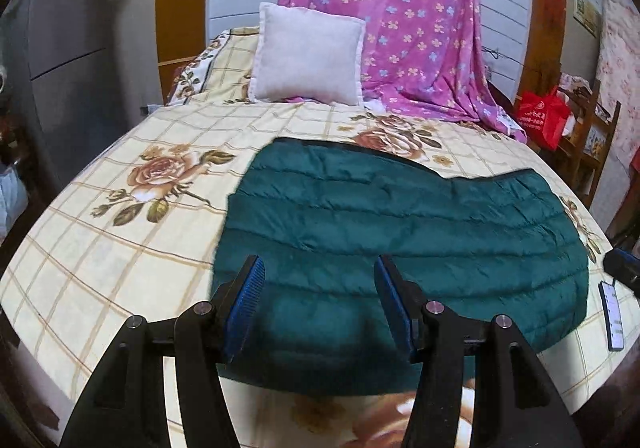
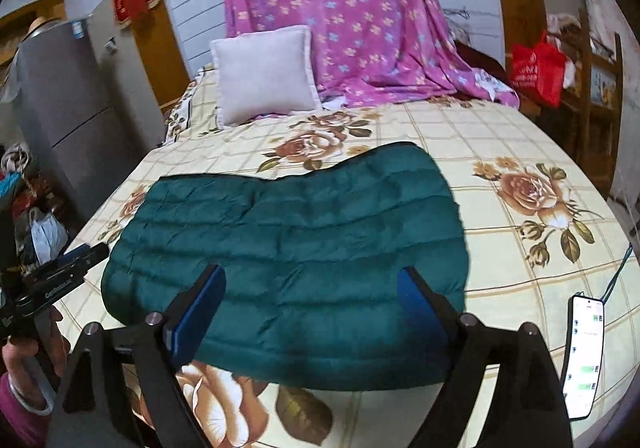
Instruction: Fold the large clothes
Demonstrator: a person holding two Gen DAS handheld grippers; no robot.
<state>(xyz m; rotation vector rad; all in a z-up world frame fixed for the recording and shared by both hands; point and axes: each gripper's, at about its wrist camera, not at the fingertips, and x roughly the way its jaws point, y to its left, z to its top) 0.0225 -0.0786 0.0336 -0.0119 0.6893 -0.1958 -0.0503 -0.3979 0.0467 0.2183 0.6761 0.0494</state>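
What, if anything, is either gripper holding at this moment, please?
Nothing: the left gripper and the right gripper are both open above the green jacket.

Both grippers, left gripper (image 1: 320,268) and right gripper (image 2: 310,278), are built of black arms, round silver screws and blue ribbed pads (image 1: 248,304). A magenta sleeve (image 2: 18,416) and a pale bracelet (image 2: 30,400) are seen.

The left gripper (image 1: 320,304) pointed forward with its jaws spread wide apart, its blue ribbed pads (image 1: 245,308) facing each other and gripping nothing. The right gripper (image 2: 312,308) was likewise held forward, jaws wide apart and empty. In the right wrist view, the person's left hand (image 2: 28,352) wrapped around the left gripper's black handle at the lower left edge.
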